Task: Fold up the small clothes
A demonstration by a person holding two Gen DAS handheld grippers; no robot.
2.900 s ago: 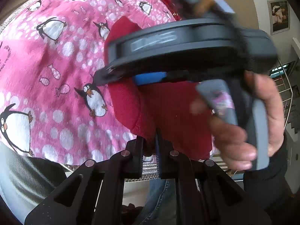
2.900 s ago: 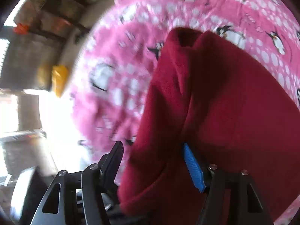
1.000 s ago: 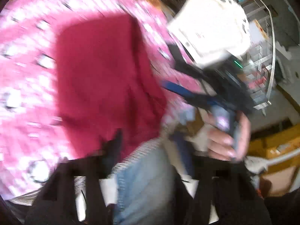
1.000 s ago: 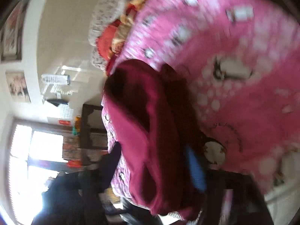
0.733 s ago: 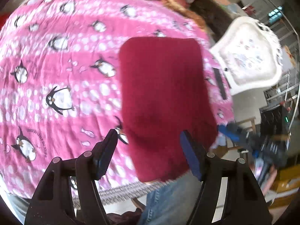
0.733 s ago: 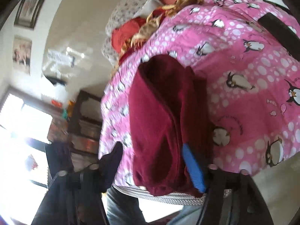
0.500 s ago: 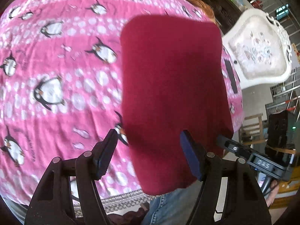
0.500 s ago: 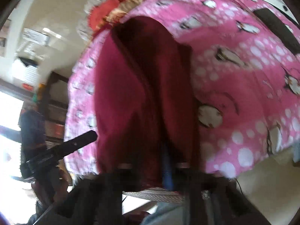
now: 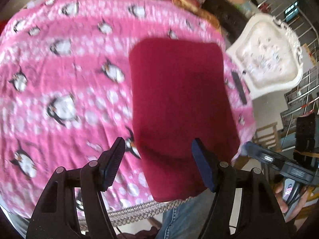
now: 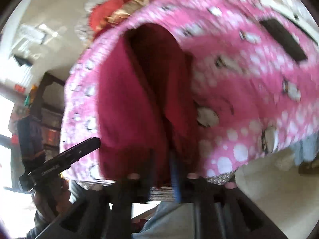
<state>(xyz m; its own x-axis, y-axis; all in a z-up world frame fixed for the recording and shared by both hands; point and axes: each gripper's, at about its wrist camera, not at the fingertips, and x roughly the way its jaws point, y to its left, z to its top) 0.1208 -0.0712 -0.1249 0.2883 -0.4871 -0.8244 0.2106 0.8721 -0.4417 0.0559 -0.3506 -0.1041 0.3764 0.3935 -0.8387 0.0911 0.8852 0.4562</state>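
We have the red cloth (image 9: 179, 107) folded flat; left gripper (image 9: 157, 159) gapes empty, right gripper (image 10: 163, 169) is opening around its near edge, so tidying remains.

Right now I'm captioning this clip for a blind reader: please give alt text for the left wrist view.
A folded dark red cloth lies flat on a pink penguin-print blanket. The left hand-held gripper hovers open above its near edge, touching nothing. A white ornate chair stands at the right.
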